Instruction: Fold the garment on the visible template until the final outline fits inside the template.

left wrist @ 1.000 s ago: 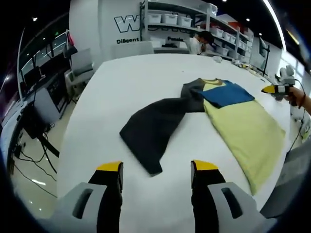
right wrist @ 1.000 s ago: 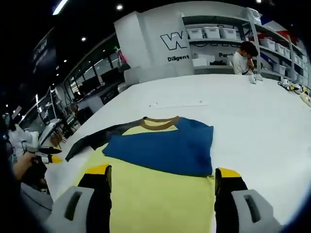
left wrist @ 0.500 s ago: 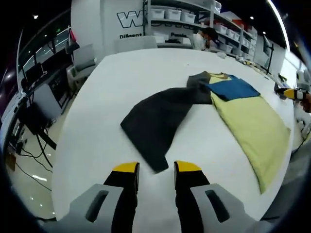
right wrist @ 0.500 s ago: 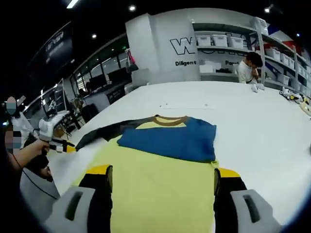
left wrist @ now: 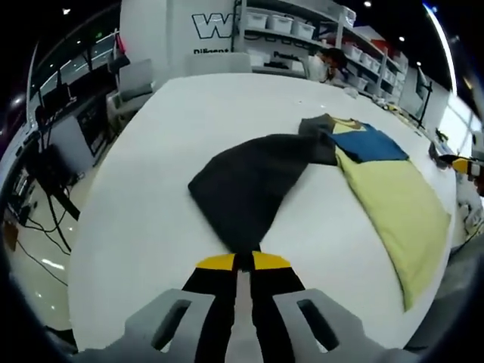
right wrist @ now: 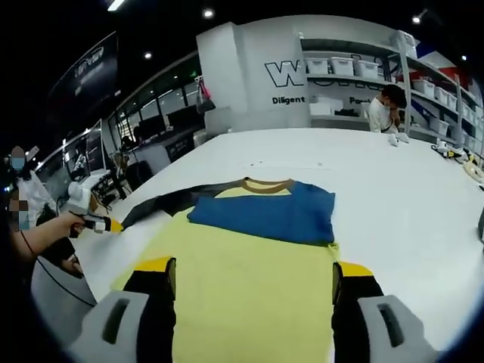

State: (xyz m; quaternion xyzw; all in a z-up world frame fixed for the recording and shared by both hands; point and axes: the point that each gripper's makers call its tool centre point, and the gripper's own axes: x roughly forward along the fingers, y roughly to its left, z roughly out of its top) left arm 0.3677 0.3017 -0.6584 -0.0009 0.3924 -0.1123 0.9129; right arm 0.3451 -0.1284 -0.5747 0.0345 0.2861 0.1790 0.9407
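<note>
A shirt lies flat on the white table [left wrist: 189, 113]. It has a yellow body [left wrist: 393, 204], a blue sleeve [left wrist: 374, 144] folded across the chest, and a dark grey sleeve [left wrist: 249, 185] spread out sideways. My left gripper [left wrist: 242, 262] is shut on the tip of the dark sleeve. In the right gripper view the yellow body [right wrist: 249, 265] lies between the jaws of my open right gripper [right wrist: 253, 266], which holds nothing. The blue sleeve [right wrist: 272, 212] and brown collar [right wrist: 266, 184] lie beyond it. At far left there, a hand holds the left gripper [right wrist: 102, 223] by the dark sleeve [right wrist: 162, 206].
Faint marks [right wrist: 283, 163] cross the table beyond the collar. Shelves with white bins [right wrist: 340, 68] and a person [right wrist: 386, 106] stand at the back. Chairs and desks [left wrist: 132, 83] flank the table's left edge, with cables on the floor [left wrist: 38, 242]. Small items [right wrist: 454, 151] lie at far right.
My left gripper's jaws have come together from wide apart and now pinch the dark sleeve's tip. The right gripper stays open over the yellow body, barely moved.
</note>
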